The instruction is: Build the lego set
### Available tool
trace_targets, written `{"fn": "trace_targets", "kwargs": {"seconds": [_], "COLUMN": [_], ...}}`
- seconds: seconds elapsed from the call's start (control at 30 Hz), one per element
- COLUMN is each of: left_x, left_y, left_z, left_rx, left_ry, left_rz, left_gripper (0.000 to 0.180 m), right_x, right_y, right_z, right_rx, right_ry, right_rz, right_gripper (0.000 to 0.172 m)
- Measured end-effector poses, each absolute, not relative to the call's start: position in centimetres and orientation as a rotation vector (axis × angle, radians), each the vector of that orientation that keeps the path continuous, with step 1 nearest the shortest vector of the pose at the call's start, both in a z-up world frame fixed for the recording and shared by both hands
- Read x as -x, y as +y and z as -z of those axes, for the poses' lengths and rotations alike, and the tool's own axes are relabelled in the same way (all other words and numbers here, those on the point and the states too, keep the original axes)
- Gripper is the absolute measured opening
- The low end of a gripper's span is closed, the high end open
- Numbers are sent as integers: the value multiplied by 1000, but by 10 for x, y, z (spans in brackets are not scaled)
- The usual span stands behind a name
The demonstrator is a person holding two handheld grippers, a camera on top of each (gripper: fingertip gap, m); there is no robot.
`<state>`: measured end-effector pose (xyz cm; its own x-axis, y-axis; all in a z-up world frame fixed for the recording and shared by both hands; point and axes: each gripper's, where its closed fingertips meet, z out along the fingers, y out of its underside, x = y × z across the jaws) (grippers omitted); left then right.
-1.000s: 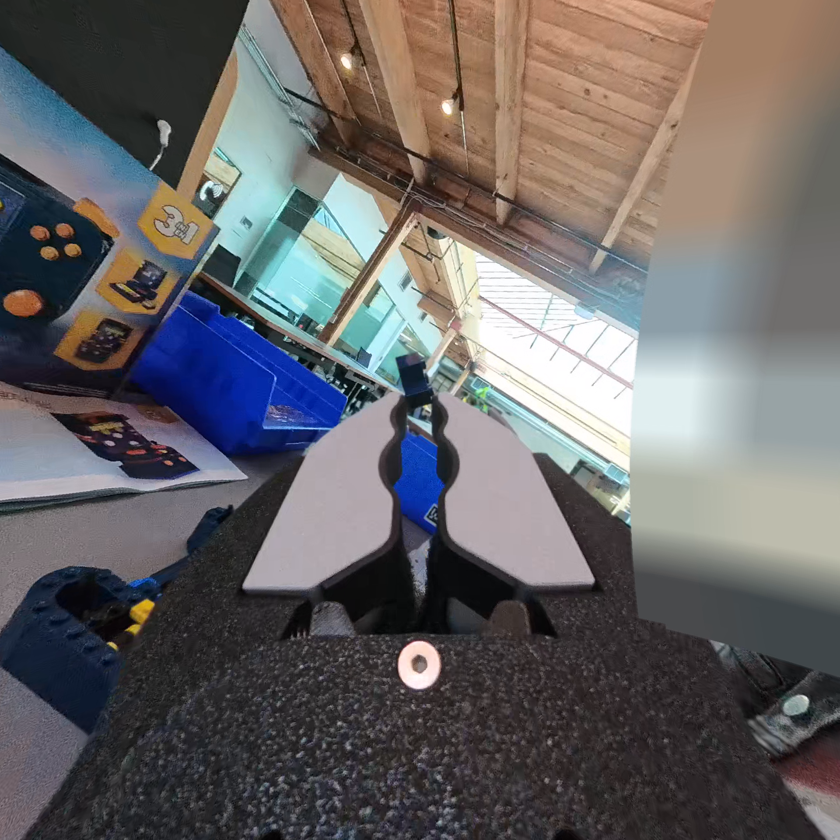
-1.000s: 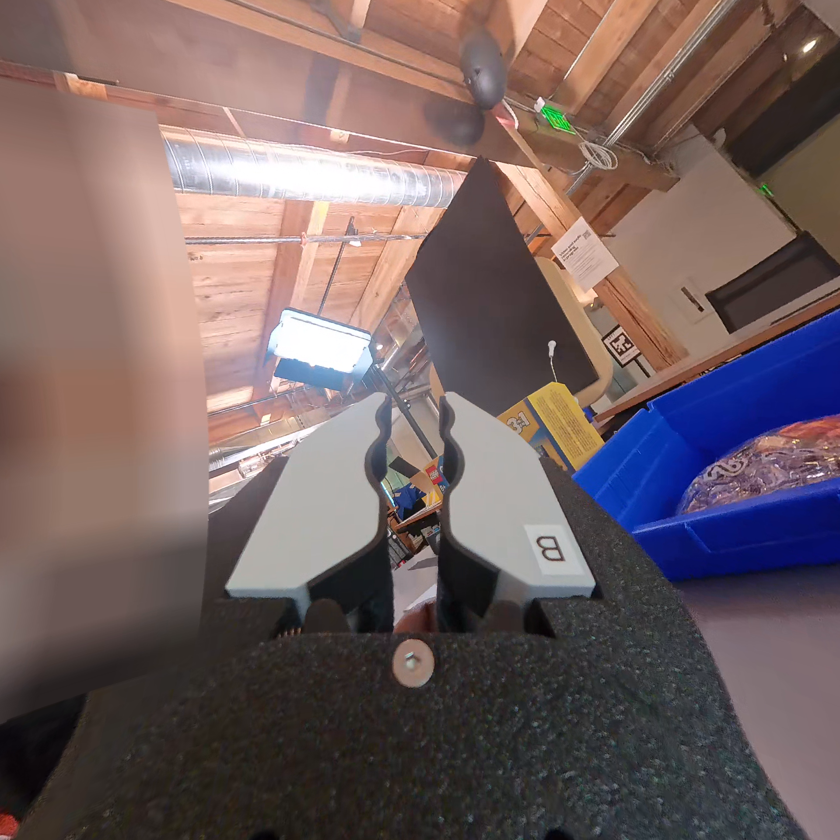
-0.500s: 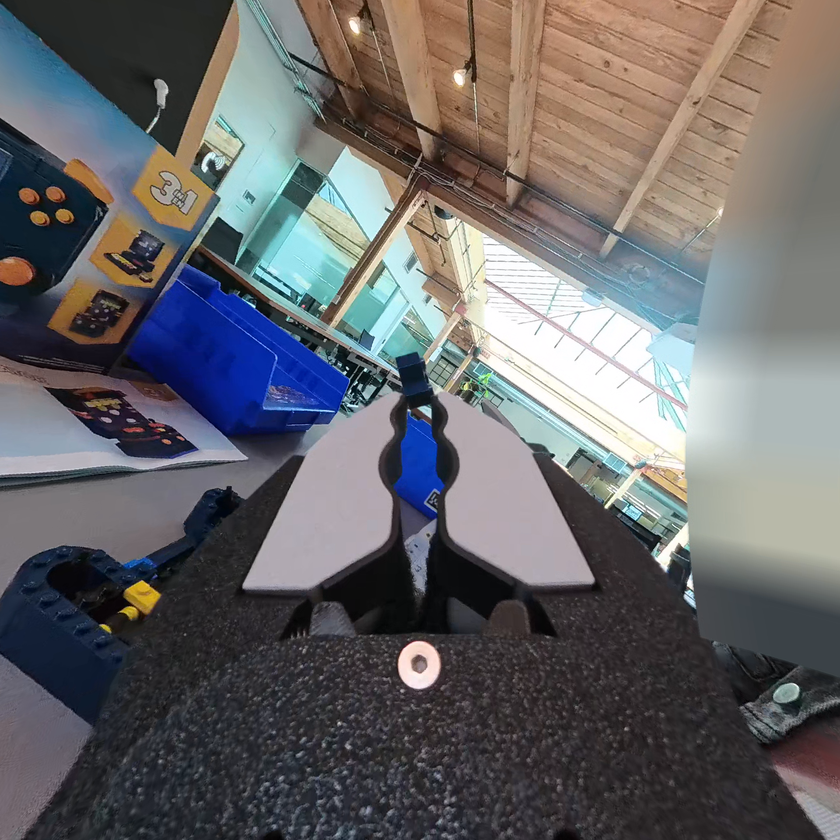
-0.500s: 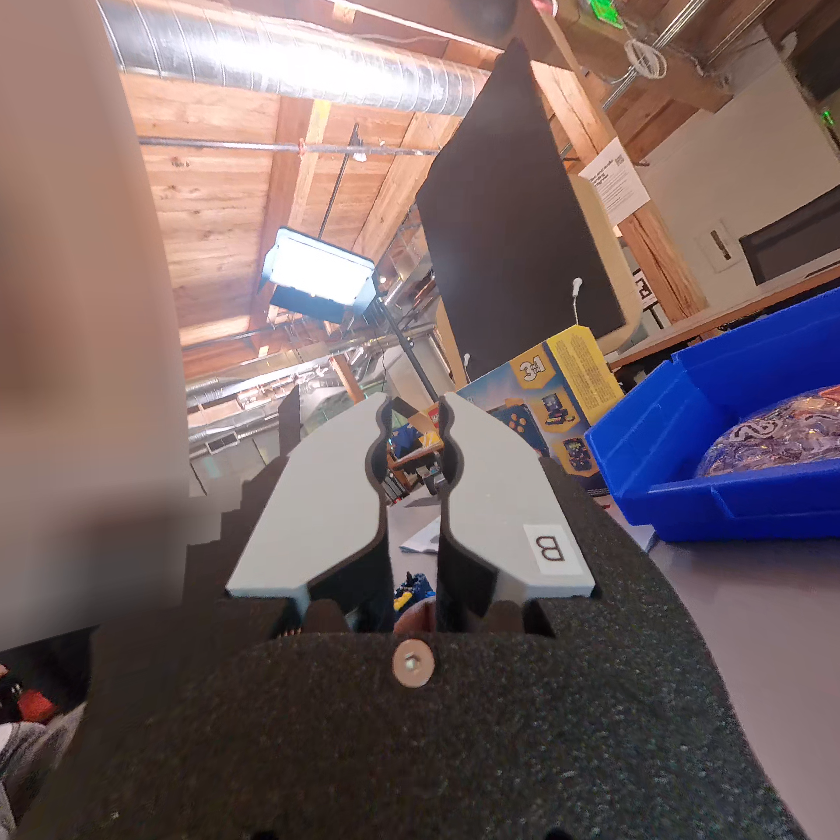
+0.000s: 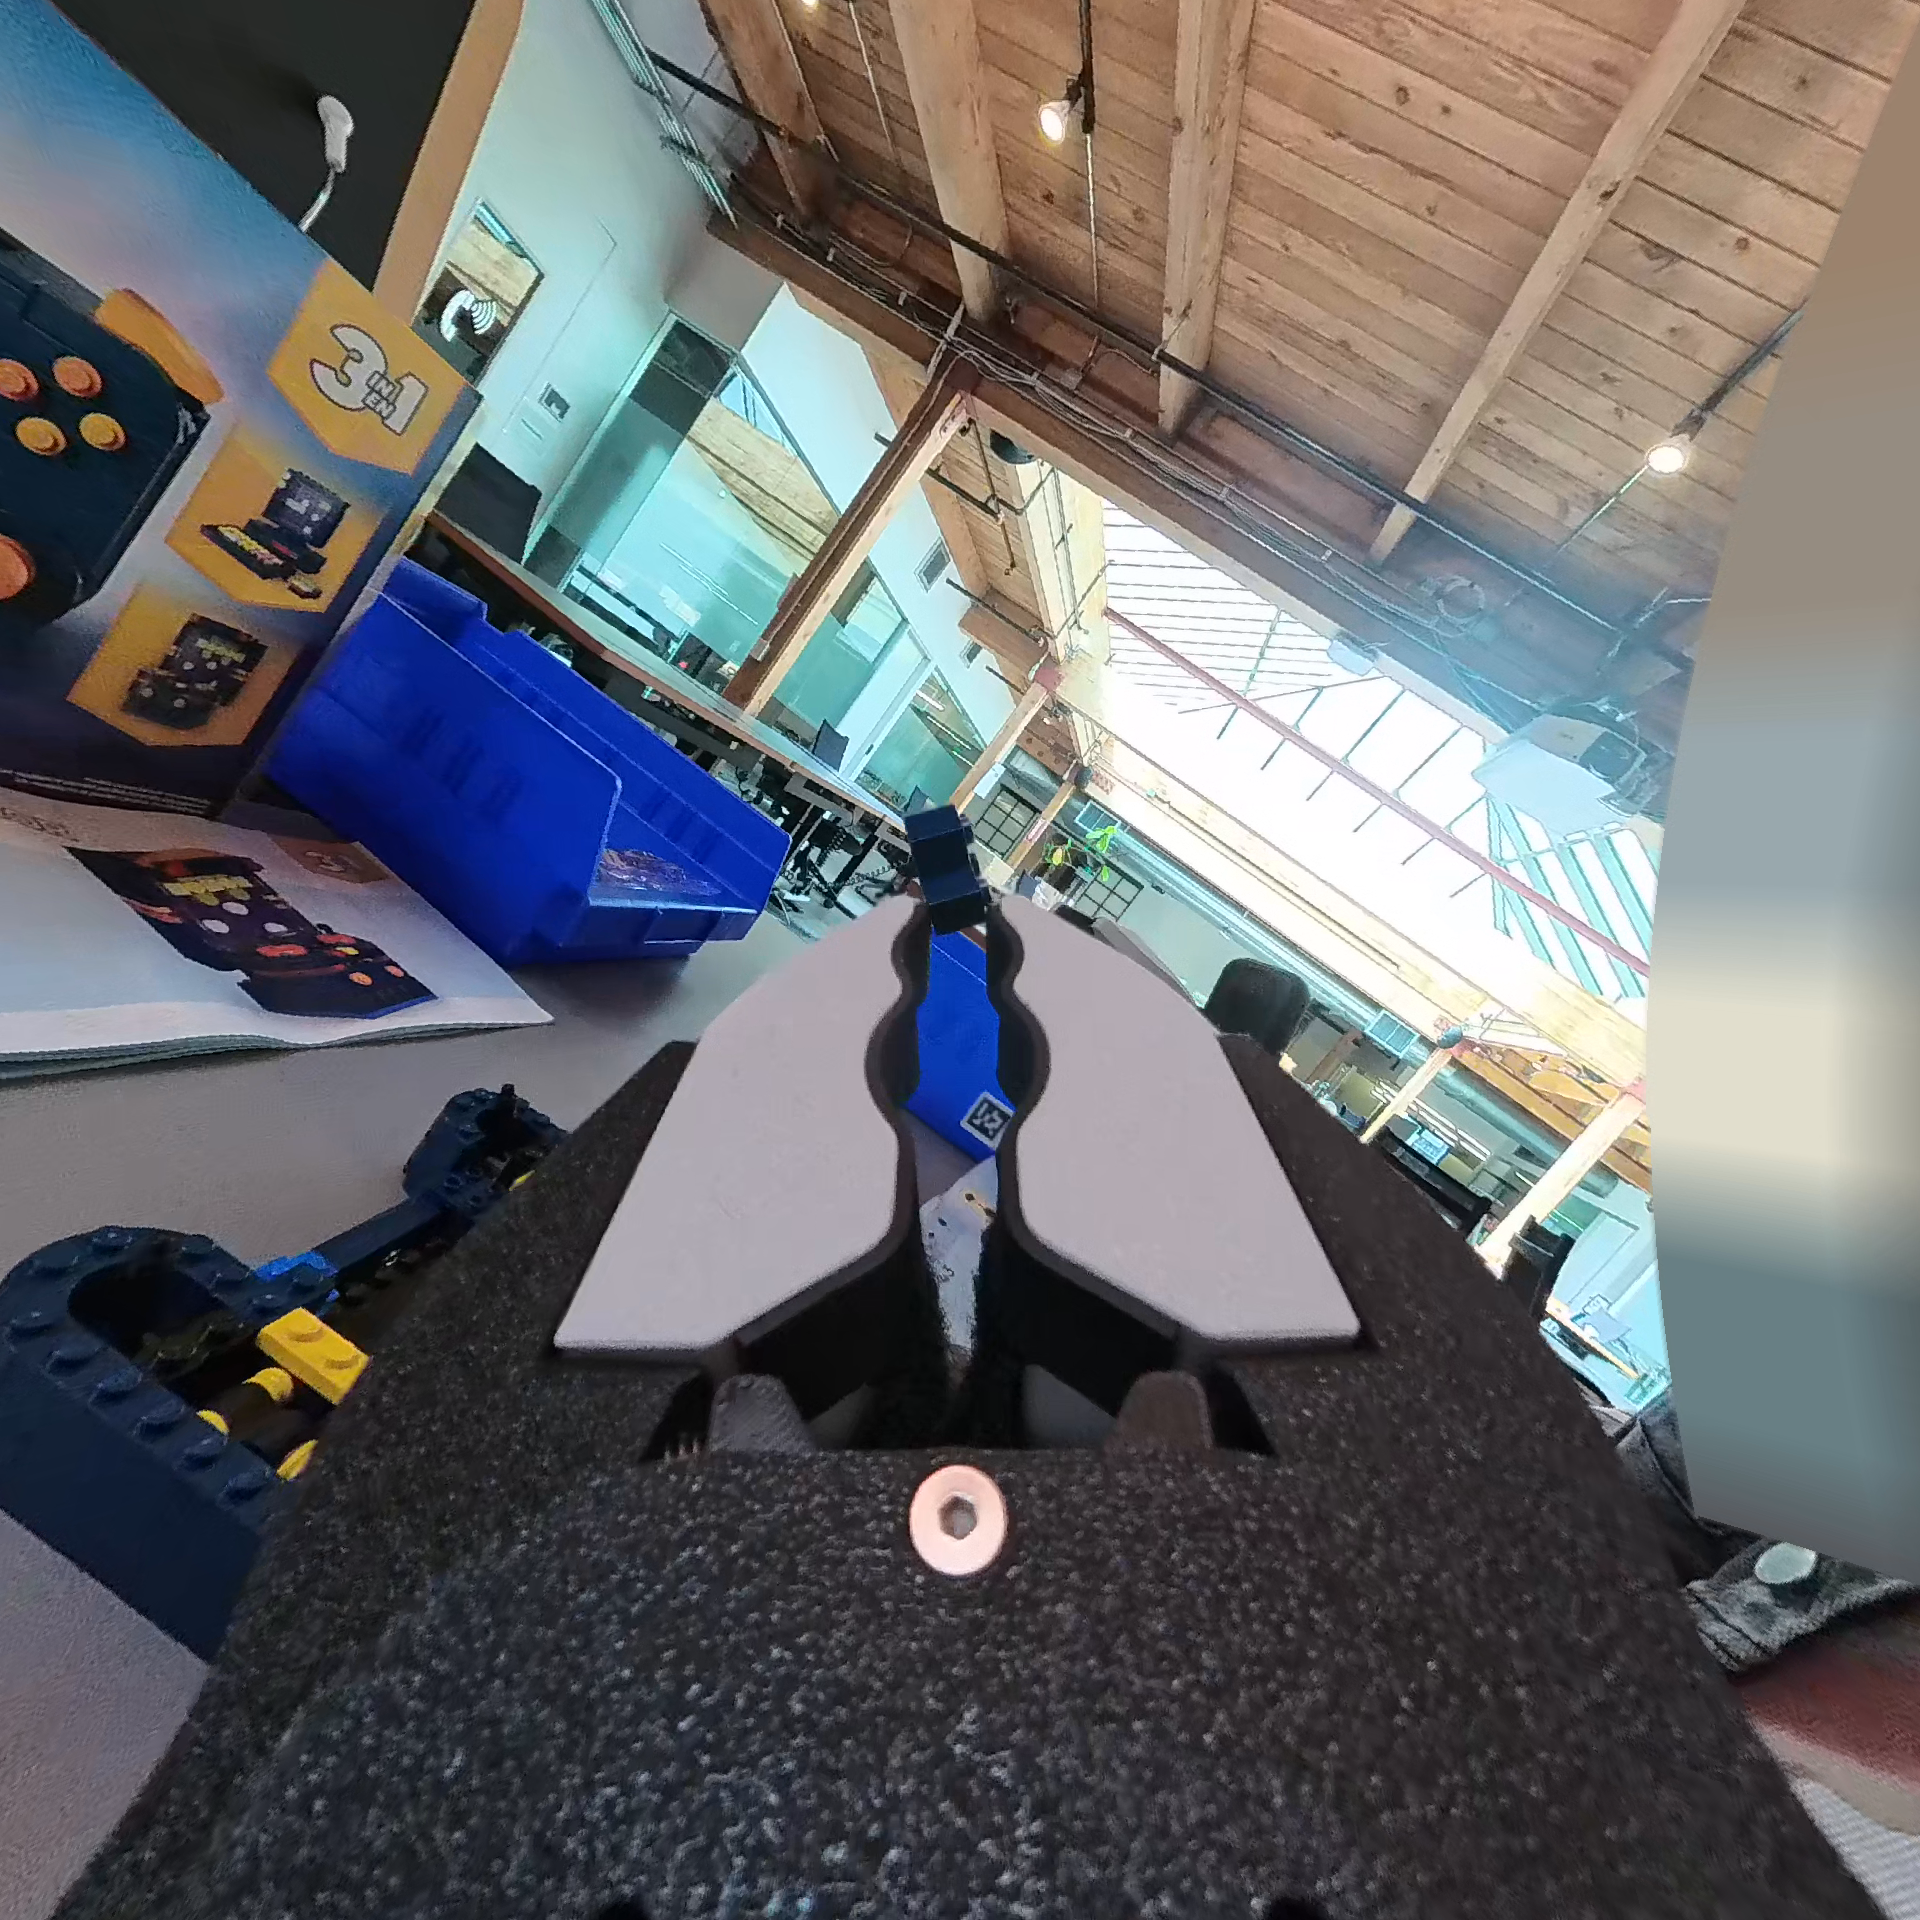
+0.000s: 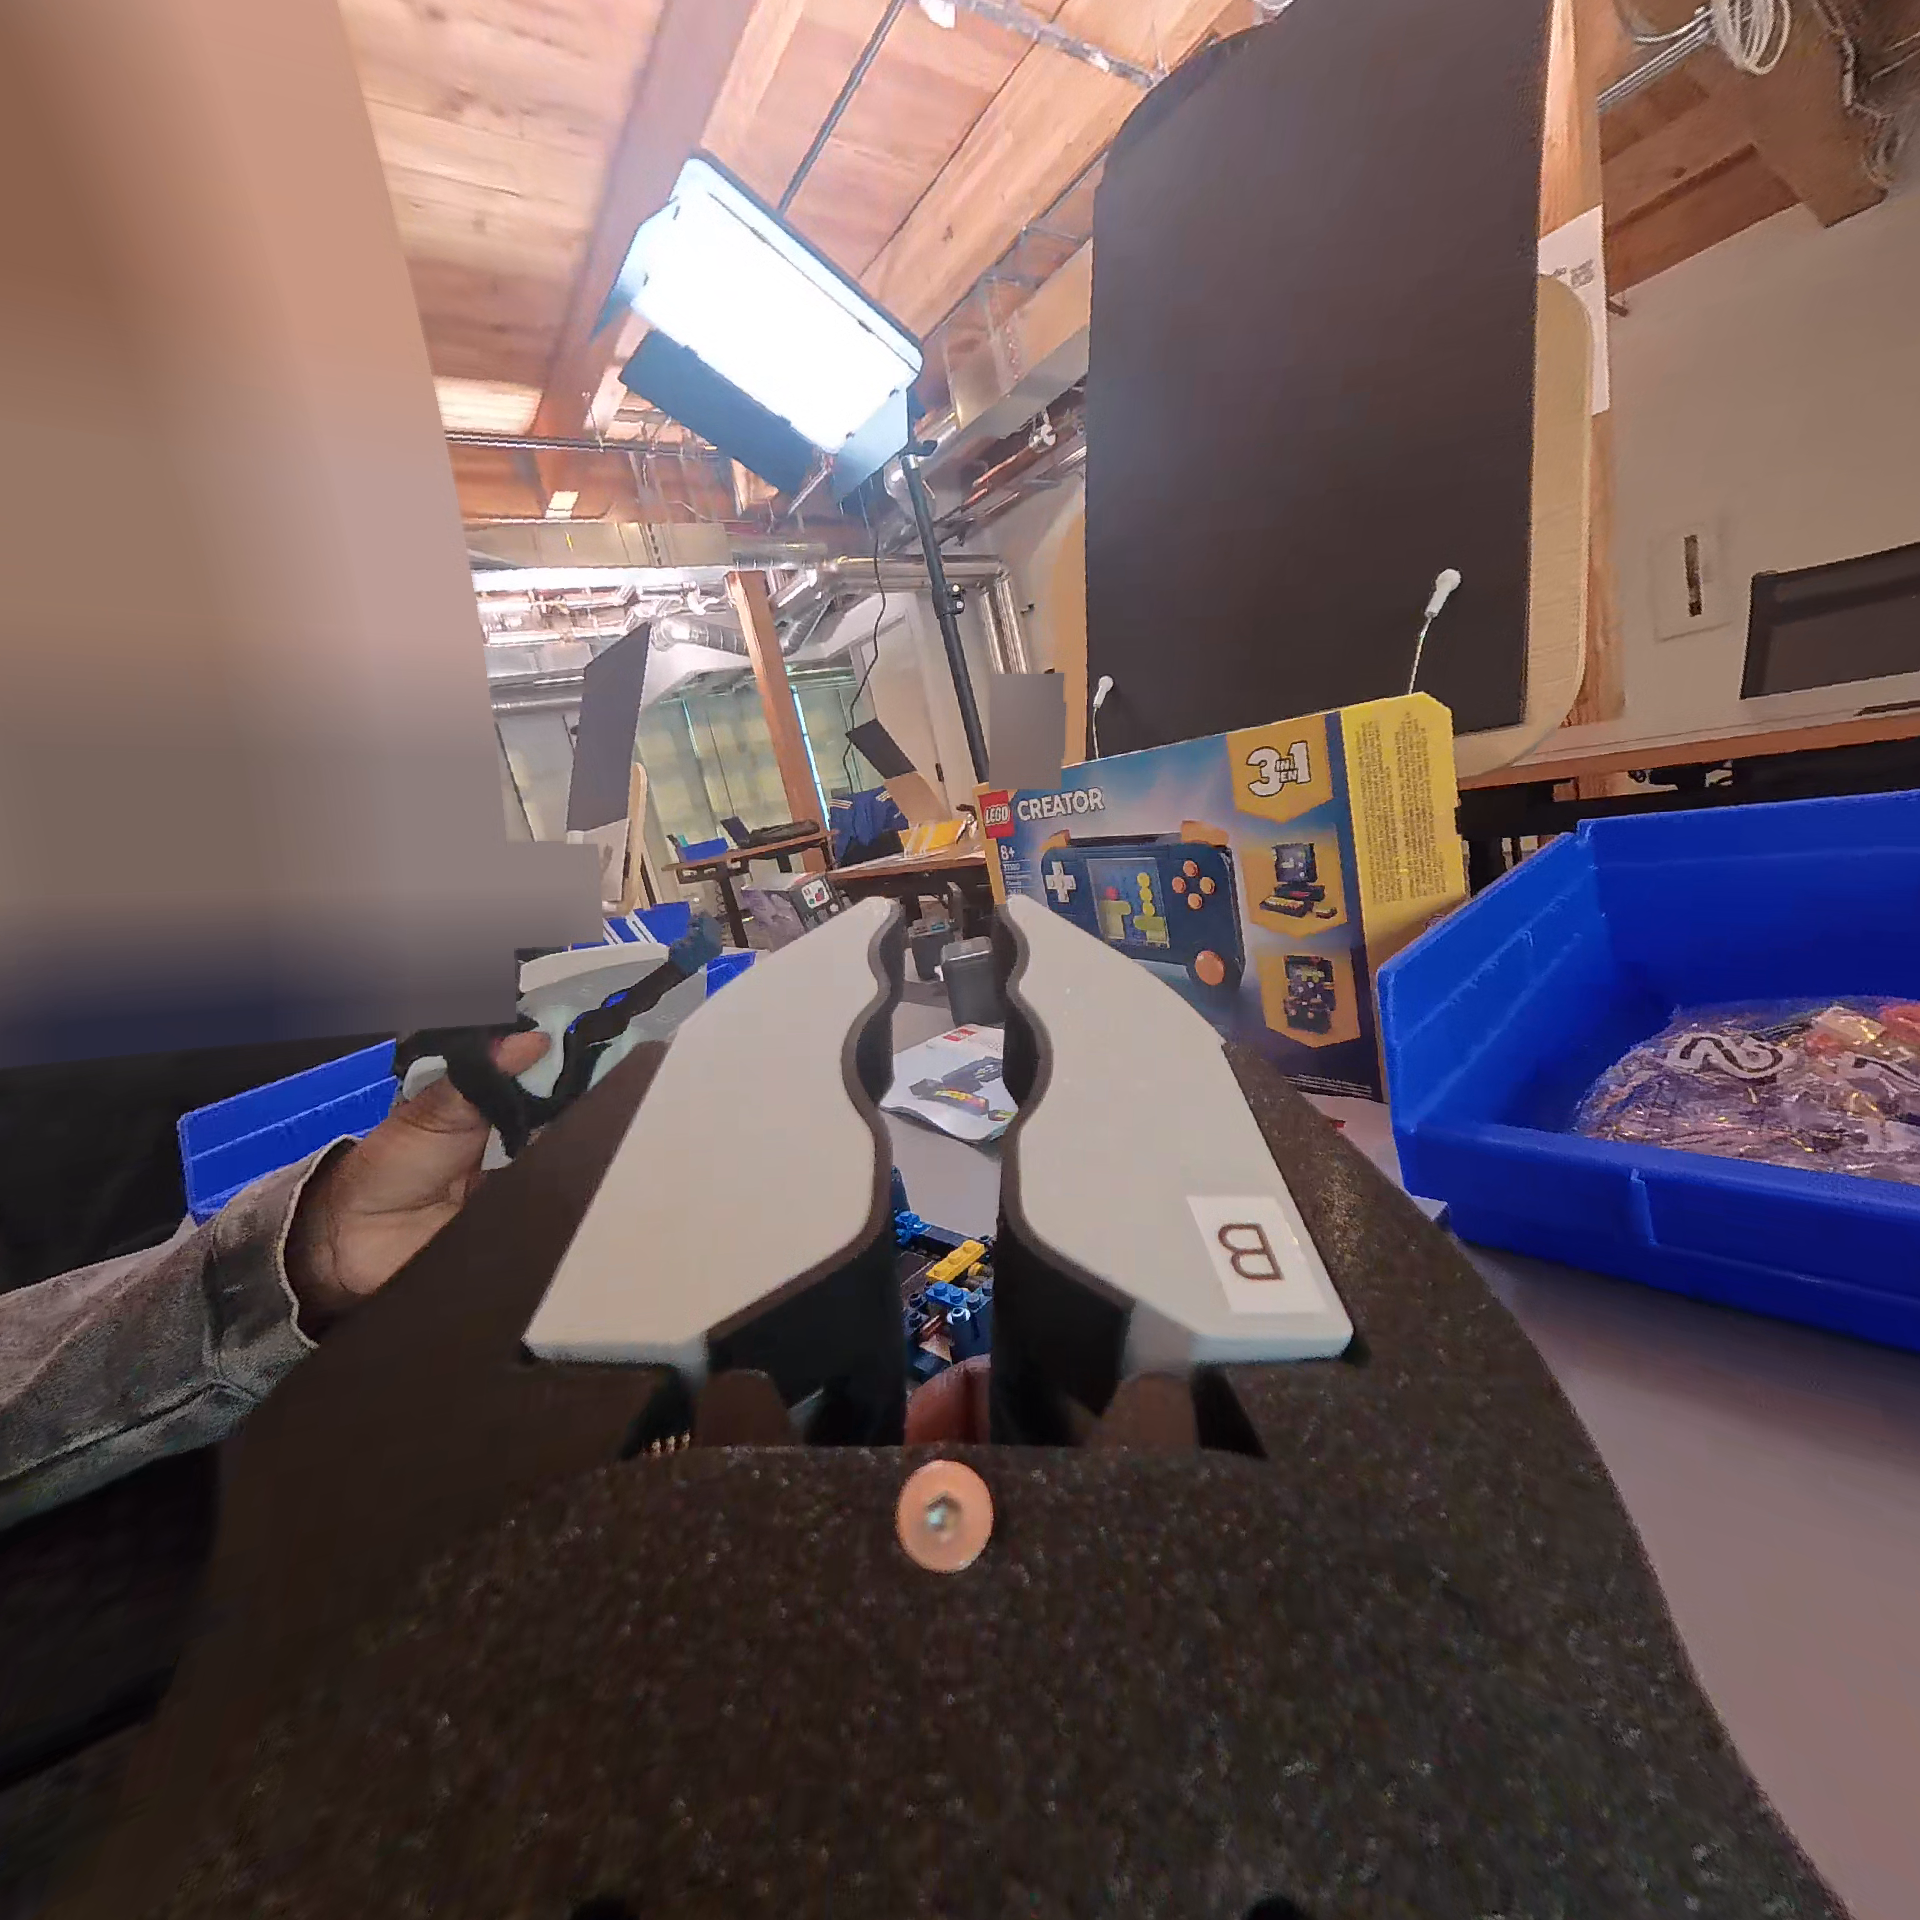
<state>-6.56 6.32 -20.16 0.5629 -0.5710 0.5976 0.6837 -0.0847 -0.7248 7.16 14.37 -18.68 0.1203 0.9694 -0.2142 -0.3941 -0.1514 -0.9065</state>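
The room has a plank ceiling with exposed beams, and a grey desk [image 6: 1662, 1455] carries the items. Large blurred patches cover the right side of the left wrist view and the left side of the right wrist view.

The left gripper [image 5: 951, 909] pinches a small dark blue brick piece [image 5: 943, 868] at the fingertips; the piece projects above them, raised off the desk. Its lower end is hidden between the fingers. The gripper body cuts off a dark blue brick assembly [image 5: 114, 1340] with yellow parts at the lower left of that view.

The right gripper [image 6: 948, 914] has its jaws narrowly parted, with nothing between them. Bricks [image 6: 951, 1273] show only through its finger gap.

A printed box [image 6: 1226, 894] stands toward the far edge of the desk, beside a blue bin [image 6: 1496, 1049] holding a clear bag [image 6: 1766, 1081]; its contents are hard to make out. A booklet [image 6: 951, 1096] lies in front of the box. A hand [image 6: 405, 1164] grips the other tool's handle.
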Motion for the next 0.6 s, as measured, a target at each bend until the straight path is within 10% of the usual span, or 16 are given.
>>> {"fn": "trace_targets", "kwargs": {"seconds": [0.6], "left_x": [60], "left_y": [64], "left_z": [206], "left_rx": [1311], "left_ry": [-96], "left_rz": [1045], "left_gripper": [9], "right_x": [-69], "right_y": [138], "right_z": [187], "right_rx": [1113], "right_ry": [-762], "right_rz": [-1339], "right_gripper": [15]}}
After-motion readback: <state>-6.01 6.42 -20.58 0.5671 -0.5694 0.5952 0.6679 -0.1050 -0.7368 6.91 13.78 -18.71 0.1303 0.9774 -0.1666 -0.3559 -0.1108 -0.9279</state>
